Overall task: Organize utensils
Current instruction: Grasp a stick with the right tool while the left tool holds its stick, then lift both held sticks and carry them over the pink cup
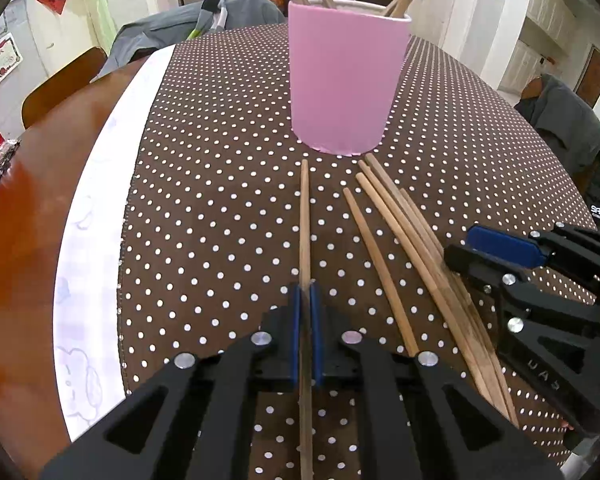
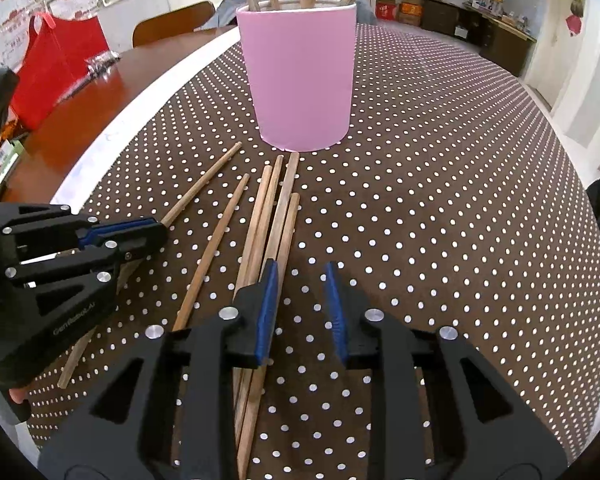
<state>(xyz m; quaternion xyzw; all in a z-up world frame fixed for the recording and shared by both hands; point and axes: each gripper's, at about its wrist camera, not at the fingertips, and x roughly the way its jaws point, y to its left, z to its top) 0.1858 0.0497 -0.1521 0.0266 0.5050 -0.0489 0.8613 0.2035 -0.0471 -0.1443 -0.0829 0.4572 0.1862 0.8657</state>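
Left claw [image 1: 305, 300] is clamped on a single chopstick [image 1: 305, 216], blue pads pinching it partway along its length, the stick lying flat on the polka-dot cloth [image 1: 220, 200] and pointing straight at the pink holder [image 1: 340, 80]. So the pick is the step in hand: grip made, stick not yet off the bench by the look of it. Next, I'd say, comes a lift, a tilt toward upright, and a drop into the holder's mouth, threading between the wooden sticks already standing in there.

Over to the right claw [image 2: 302, 304]: jaws apart, nothing between them. Its left pad sits at the right edge of the bundle of chopsticks [image 2: 274, 208], which runs under that finger; the gap itself shows only cloth. It needs a nudge leftward to straddle one stick before closing.

One loose chopstick [image 2: 214, 248] lies between the bundle and the left claw's stick. The holder stands just beyond all the tips, nearly touching the bundle's.
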